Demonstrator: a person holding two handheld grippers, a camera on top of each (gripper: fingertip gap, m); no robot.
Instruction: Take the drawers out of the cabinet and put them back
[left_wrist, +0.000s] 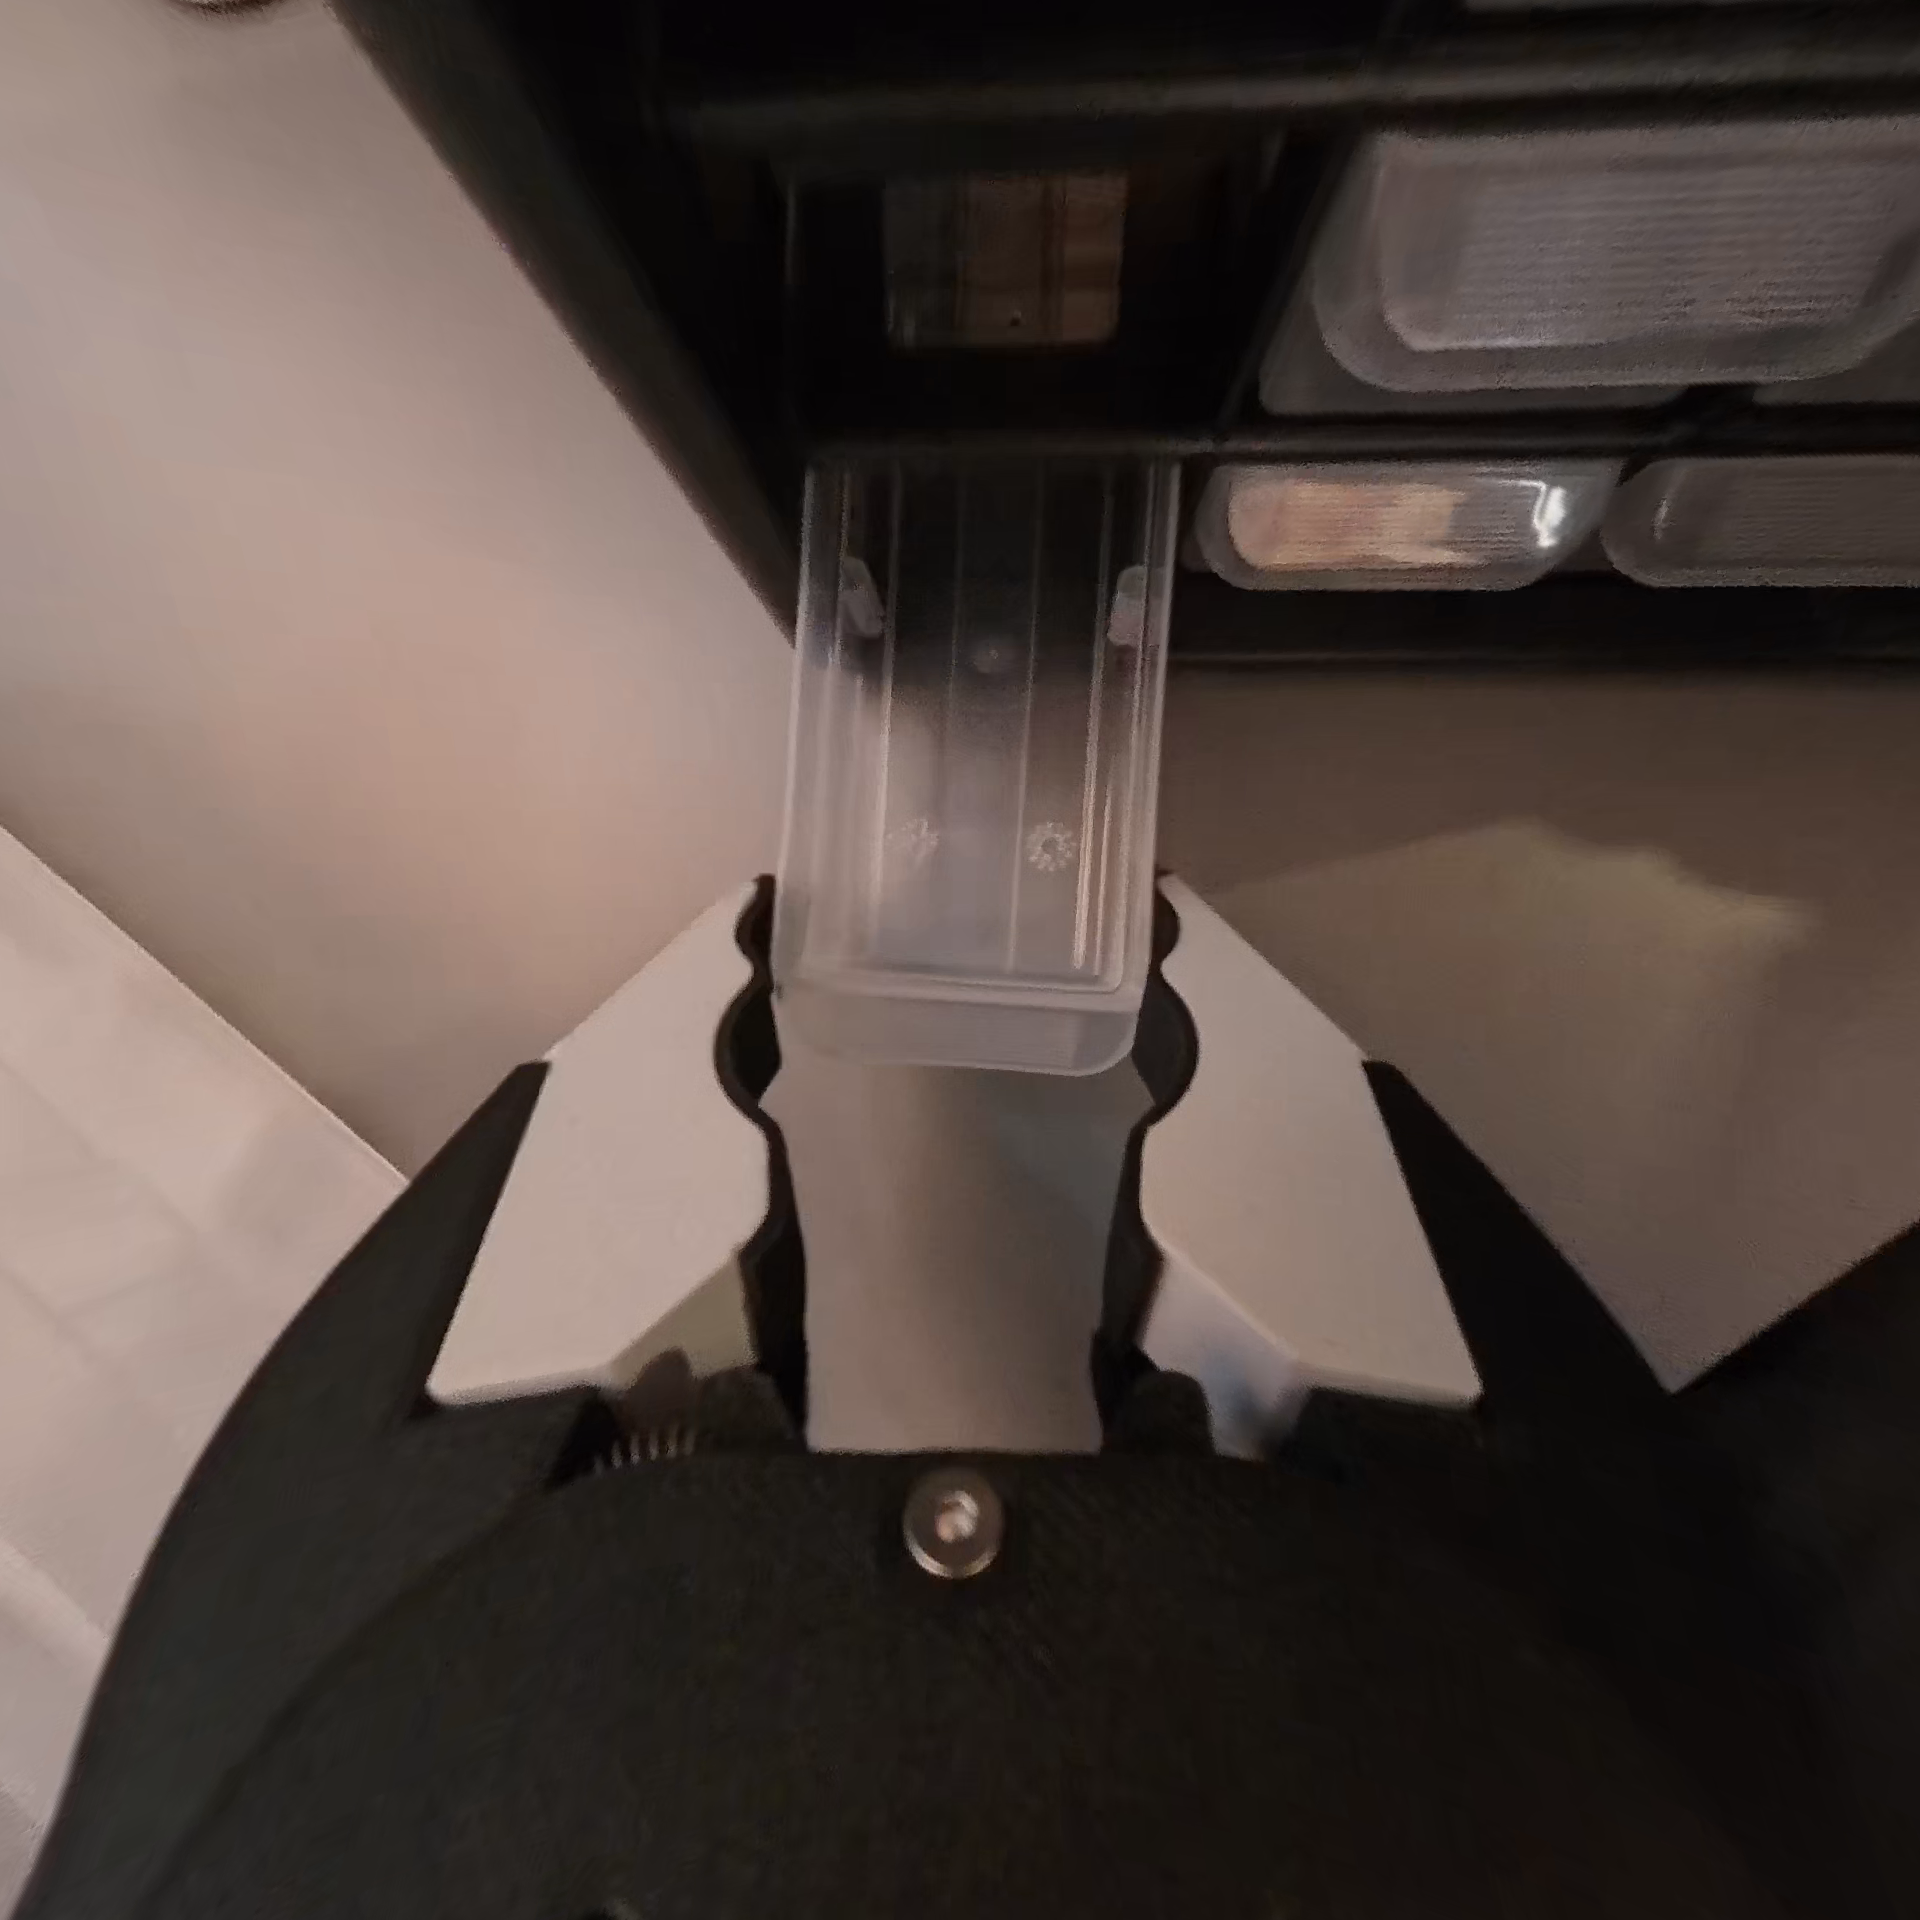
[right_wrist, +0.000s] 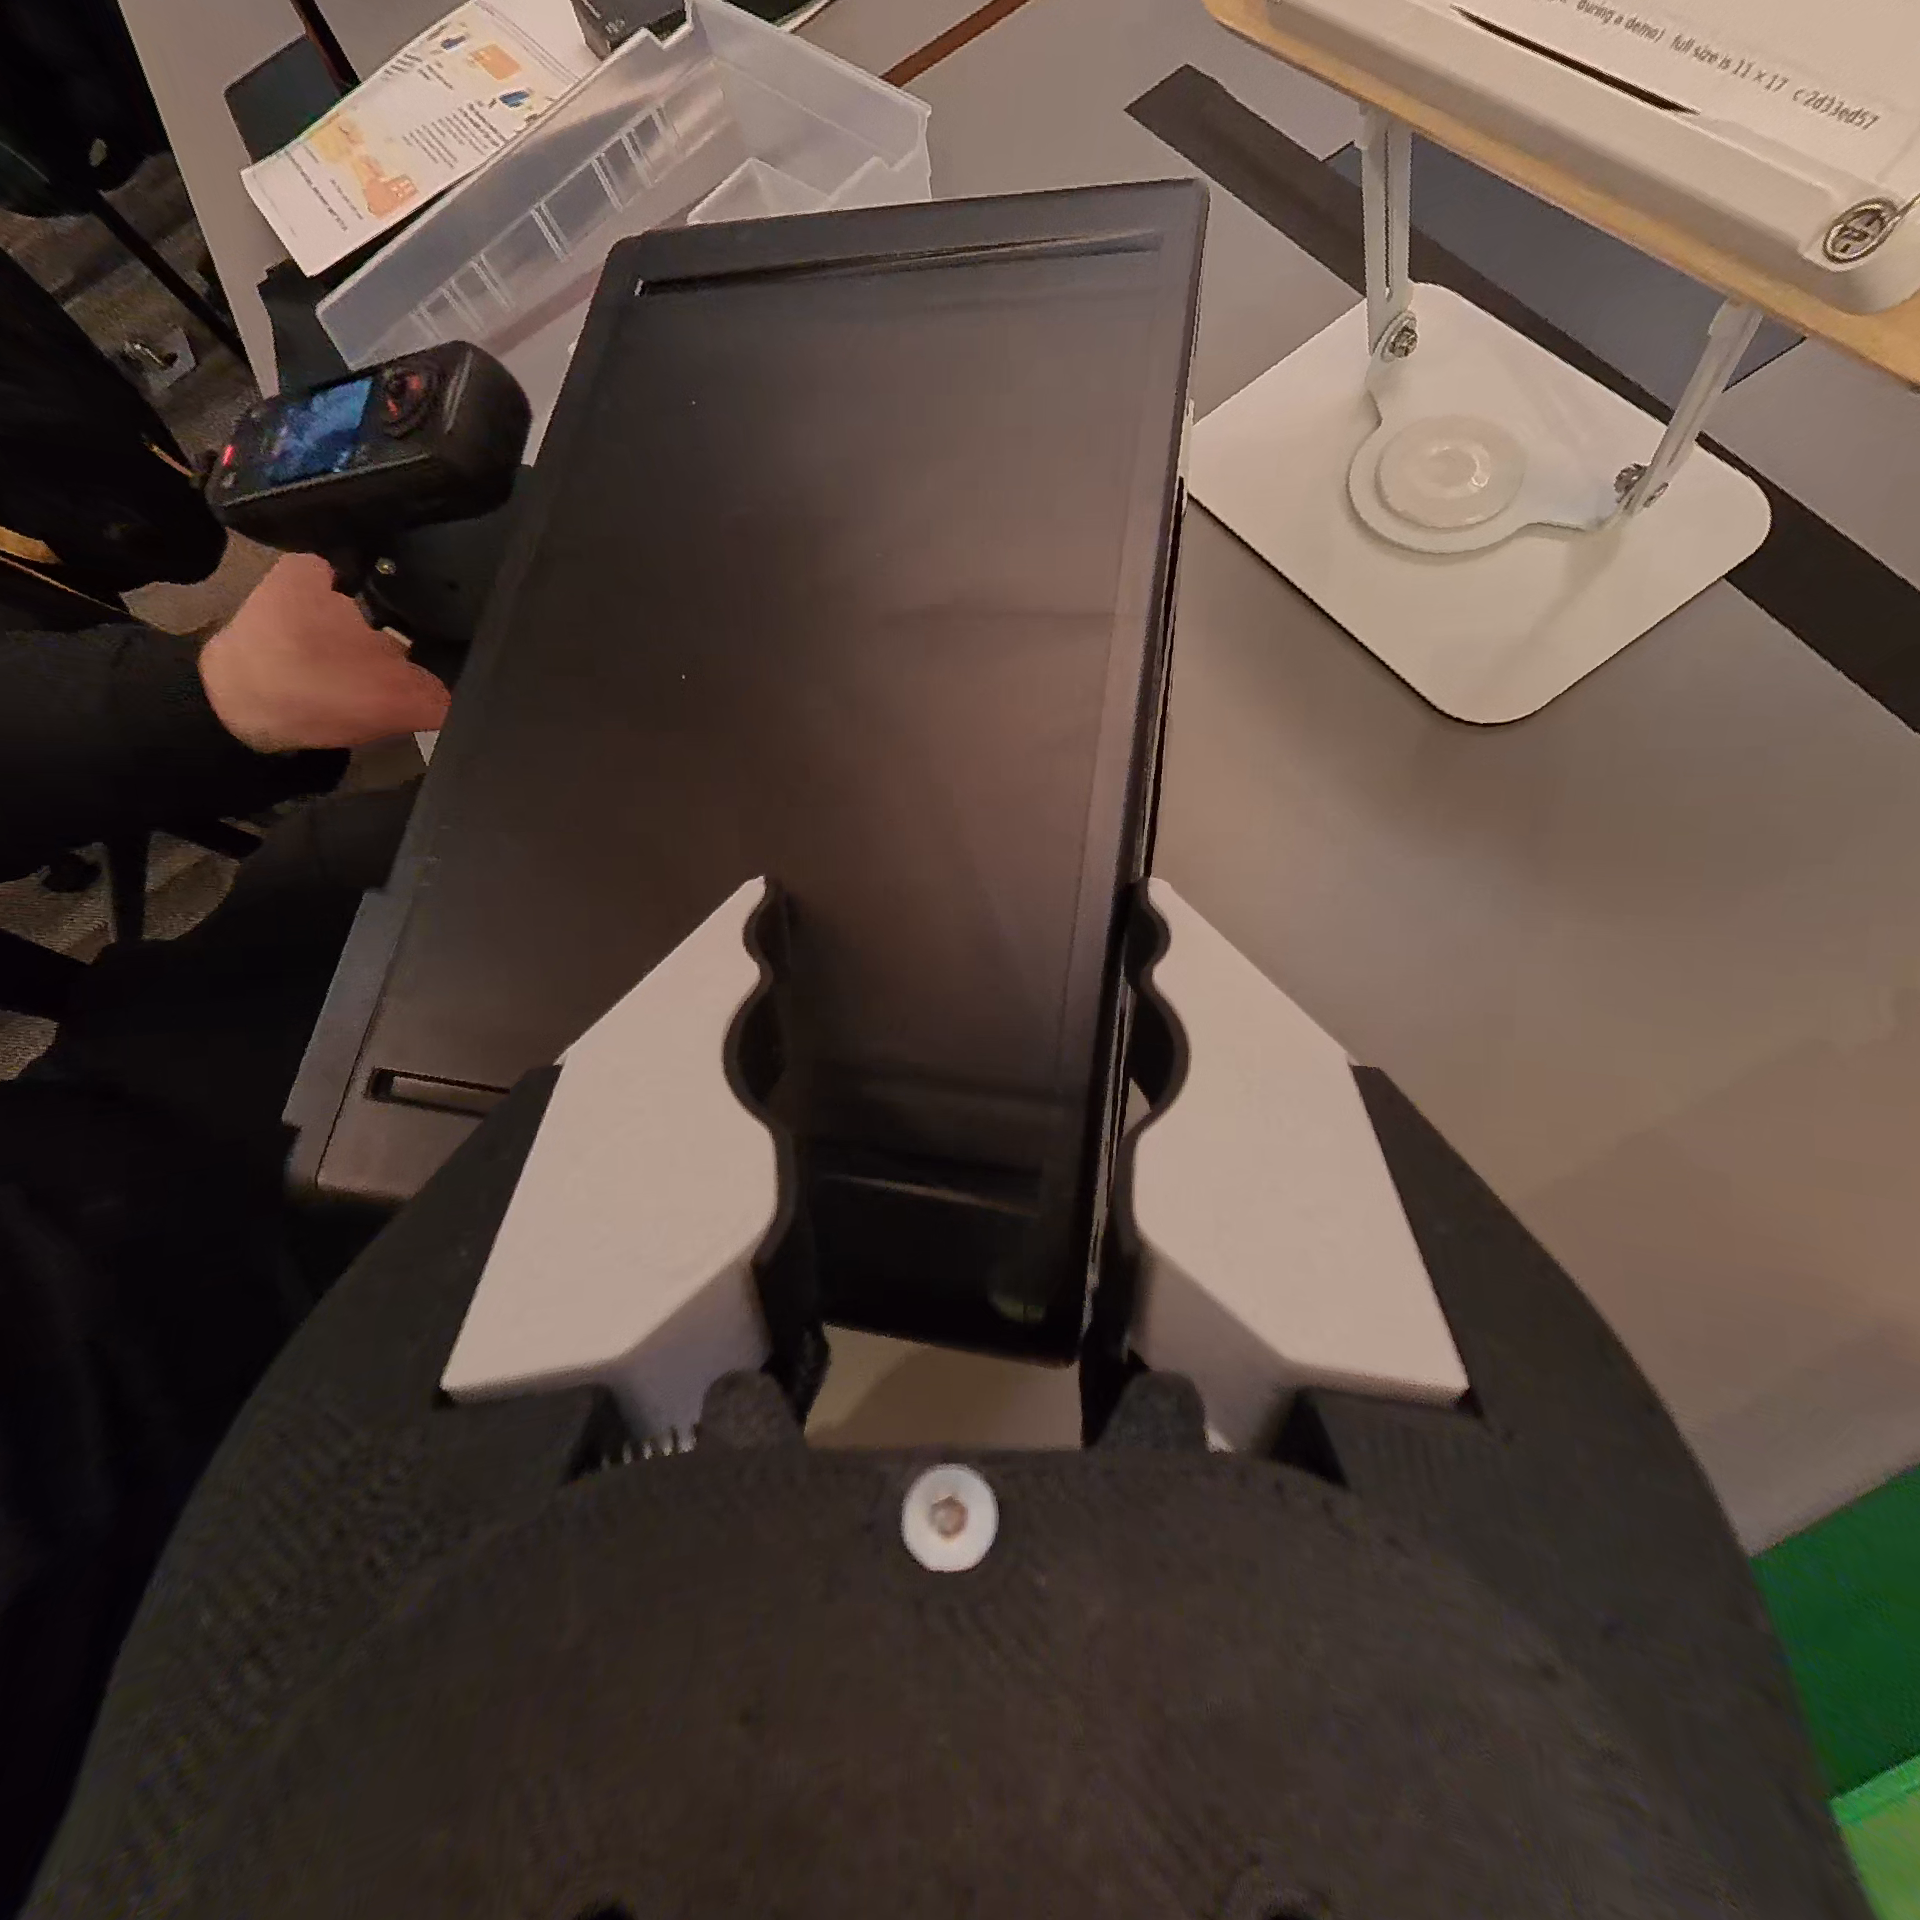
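In the left wrist view my left gripper (left_wrist: 961, 971) is shut on the front end of a clear plastic drawer (left_wrist: 977, 748). The drawer sticks partway out of the bottom left slot of the black cabinet (left_wrist: 623, 260), with one finger on each side of it. In the right wrist view my right gripper (right_wrist: 956, 935) is over the cabinet's black top (right_wrist: 831, 623). Its jaws stand apart, the left finger (right_wrist: 665, 1091) over the top panel and the right finger (right_wrist: 1226, 1091) beside the cabinet's right edge. The left gripper's camera unit (right_wrist: 353, 436) and a hand (right_wrist: 301, 675) show left of the cabinet.
The slot above the held drawer (left_wrist: 997, 260) is dark and open. Other clear drawers (left_wrist: 1621, 260) (left_wrist: 1392, 520) sit closed to the right. Behind the cabinet are a clear plastic organiser (right_wrist: 623, 208) and a printed sheet (right_wrist: 416, 135). A white stand base (right_wrist: 1475, 499) stands on the grey table on the right.
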